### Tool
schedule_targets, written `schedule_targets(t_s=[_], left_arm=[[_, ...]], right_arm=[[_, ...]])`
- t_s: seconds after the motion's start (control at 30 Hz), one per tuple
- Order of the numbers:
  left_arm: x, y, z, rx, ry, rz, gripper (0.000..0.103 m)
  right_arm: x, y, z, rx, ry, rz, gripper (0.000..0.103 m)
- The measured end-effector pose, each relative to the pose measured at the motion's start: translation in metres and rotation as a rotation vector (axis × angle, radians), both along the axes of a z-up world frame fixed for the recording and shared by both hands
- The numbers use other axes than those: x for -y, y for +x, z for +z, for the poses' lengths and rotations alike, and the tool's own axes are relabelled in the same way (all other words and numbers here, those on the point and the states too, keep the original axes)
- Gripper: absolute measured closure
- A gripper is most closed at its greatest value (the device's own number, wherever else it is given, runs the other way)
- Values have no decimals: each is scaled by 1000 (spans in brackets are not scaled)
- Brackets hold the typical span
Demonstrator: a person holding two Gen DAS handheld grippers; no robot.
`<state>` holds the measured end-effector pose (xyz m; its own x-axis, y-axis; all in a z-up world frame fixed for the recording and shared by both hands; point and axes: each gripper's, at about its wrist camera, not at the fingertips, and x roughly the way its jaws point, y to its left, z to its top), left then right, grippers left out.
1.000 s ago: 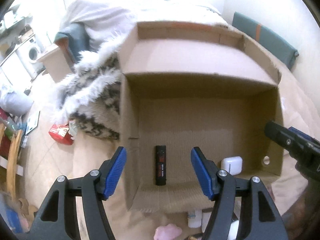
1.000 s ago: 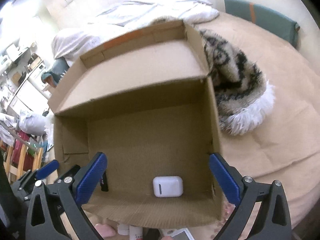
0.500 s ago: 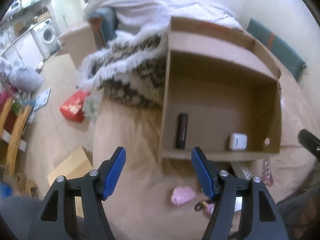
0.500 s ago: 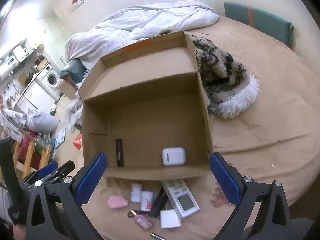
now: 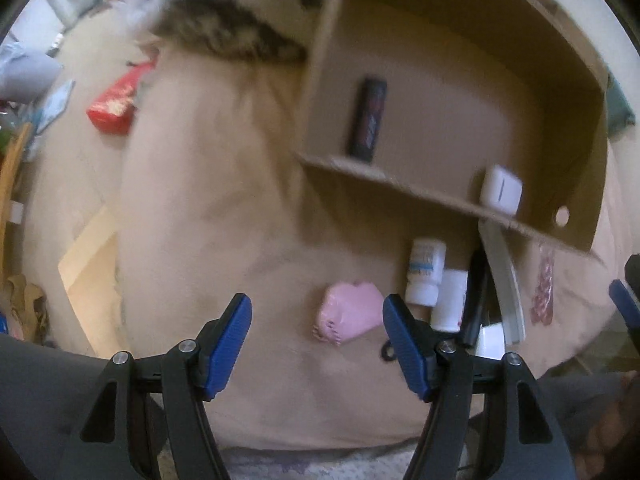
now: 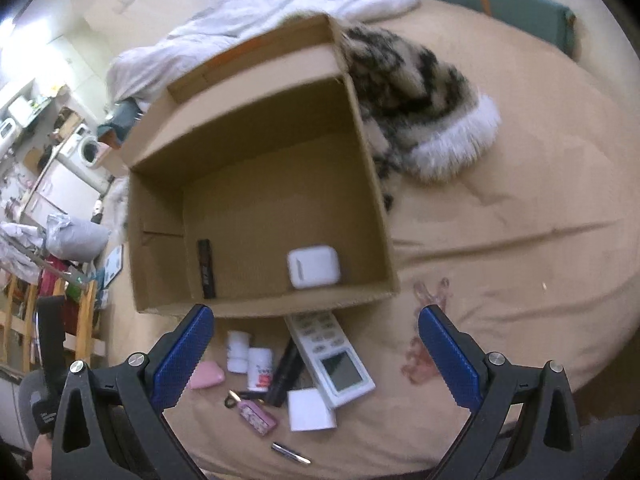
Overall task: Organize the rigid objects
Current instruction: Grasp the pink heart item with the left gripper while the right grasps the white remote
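Note:
An open cardboard box [image 6: 376,184] [image 5: 448,204] lies on the bed. Inside are a black stick-shaped object [image 6: 206,268] [image 5: 368,118] and a white earbud case [image 6: 313,266] [image 5: 501,190]. In front of the box lie a pink heart-shaped item [image 5: 350,314] [image 6: 206,376], two white bottles [image 6: 249,356] [image 5: 426,276], a black tube [image 6: 286,372], a white remote [image 6: 332,356], a white square card [image 6: 311,410], a pink keychain [image 6: 258,416] and a small metal stick [image 6: 290,453]. My left gripper [image 5: 318,340] is open just before the pink item. My right gripper [image 6: 316,354] is open above the pile.
A furry black-and-white garment [image 6: 420,92] lies right of the box, a white duvet [image 6: 280,8] behind it. A pink hair clip [image 6: 424,344] lies on the tan sheet. A red packet [image 5: 114,108] lies on the floor left of the bed.
Both grippers have pulled back out of the box and lowered toward the loose items in front of it. Both stay open and empty.

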<state>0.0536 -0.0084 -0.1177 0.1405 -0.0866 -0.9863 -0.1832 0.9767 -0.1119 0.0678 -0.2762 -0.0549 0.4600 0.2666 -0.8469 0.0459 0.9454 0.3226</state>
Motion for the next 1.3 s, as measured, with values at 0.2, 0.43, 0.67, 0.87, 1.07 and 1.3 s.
schedule_targets(t_s=[0.2,0.43,0.67,0.87,1.07,1.3], left_arm=[[28,3,-29,-75,80,-72,38],[37,2,-41,-84,81,-86,38],[38,1,-38,-63,54,-90,69],[36,-5,-26,-30,32,-110,75],[37,-6,-15,-9,20,-126,79],[22,-10,-9,-11,-43,-116,82]], right_arm=[[14,4,-21,-89,88,-17,0],[18,10,-46,-210,124,5,0],[-6,36,-83,-362,149,139,16],[-23,54,-122,-452,91,218,16],[-40,59,-126,-418,35,277,24],[-48,49,-113,-362,-13,314,54]])
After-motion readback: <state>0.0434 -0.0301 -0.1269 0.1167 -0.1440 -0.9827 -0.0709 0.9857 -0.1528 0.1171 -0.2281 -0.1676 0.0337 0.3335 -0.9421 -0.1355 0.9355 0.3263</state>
